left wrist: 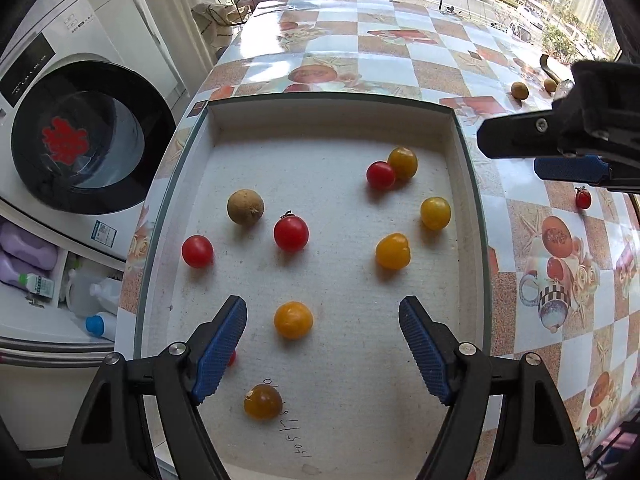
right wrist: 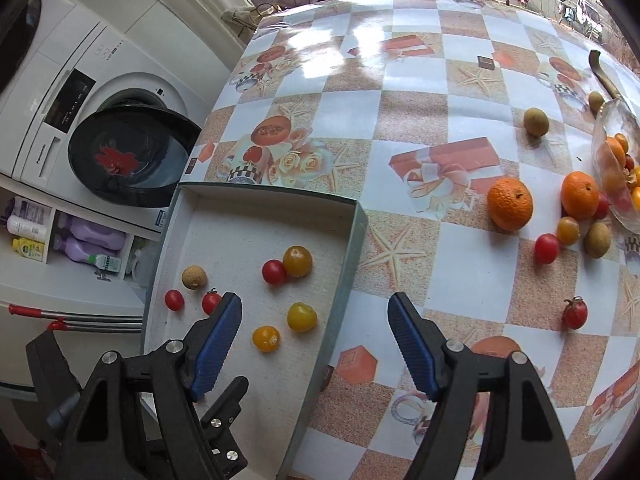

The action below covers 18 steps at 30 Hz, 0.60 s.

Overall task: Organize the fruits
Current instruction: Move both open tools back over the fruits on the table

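A shallow white box [left wrist: 216, 120] [right wrist: 356, 216] on the table holds several red and yellow cherry tomatoes and a brown longan [left wrist: 245, 207] [right wrist: 194, 277]. My left gripper [left wrist: 322, 324] is open and empty above the box, over a yellow tomato [left wrist: 293, 320]. My right gripper [right wrist: 314, 320] is open and empty above the box's right wall; it also shows in the left wrist view [left wrist: 516, 148]. On the table lie two oranges [right wrist: 510, 203], a red tomato [right wrist: 575, 312], more tomatoes [right wrist: 546, 248] and longans [right wrist: 536, 121].
A glass bowl [right wrist: 604, 136] with fruit stands at the table's right edge. A washing machine [left wrist: 76, 136] with an open door and shelves of bottles [right wrist: 88, 240] are left of the table. A window with a street is behind.
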### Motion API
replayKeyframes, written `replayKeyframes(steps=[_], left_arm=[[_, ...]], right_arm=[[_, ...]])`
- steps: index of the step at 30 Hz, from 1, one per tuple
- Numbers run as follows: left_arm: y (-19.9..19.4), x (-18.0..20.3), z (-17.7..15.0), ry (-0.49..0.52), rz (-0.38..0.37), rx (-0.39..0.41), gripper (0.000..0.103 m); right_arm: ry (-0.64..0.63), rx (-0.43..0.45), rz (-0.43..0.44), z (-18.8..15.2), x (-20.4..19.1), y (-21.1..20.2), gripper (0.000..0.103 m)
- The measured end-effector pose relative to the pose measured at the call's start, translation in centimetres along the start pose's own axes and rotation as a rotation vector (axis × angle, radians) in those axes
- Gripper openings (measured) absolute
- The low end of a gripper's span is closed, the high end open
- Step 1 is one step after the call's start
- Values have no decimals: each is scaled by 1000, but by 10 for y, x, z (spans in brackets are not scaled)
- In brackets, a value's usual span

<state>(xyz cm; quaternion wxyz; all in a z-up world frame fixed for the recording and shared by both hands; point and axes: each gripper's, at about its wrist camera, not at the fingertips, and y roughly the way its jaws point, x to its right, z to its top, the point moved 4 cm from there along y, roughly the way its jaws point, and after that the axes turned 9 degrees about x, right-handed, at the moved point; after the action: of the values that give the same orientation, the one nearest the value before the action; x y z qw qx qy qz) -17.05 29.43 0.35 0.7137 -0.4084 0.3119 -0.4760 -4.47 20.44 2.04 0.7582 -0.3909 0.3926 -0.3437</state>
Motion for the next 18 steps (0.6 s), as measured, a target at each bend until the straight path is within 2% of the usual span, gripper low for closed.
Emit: replayKeyframes(steps=[9, 13, 18], left_arm=[[-13, 45, 32, 49, -71, 41, 80], [-11, 70, 55, 71, -111, 58, 80], [5, 101, 87, 73, -163, 53, 80]], right_arm=[[100, 21, -240, -24, 105, -34, 79], [137, 22, -286, -31, 135, -37, 79], [145, 33, -291, -31, 149, -33, 79]])
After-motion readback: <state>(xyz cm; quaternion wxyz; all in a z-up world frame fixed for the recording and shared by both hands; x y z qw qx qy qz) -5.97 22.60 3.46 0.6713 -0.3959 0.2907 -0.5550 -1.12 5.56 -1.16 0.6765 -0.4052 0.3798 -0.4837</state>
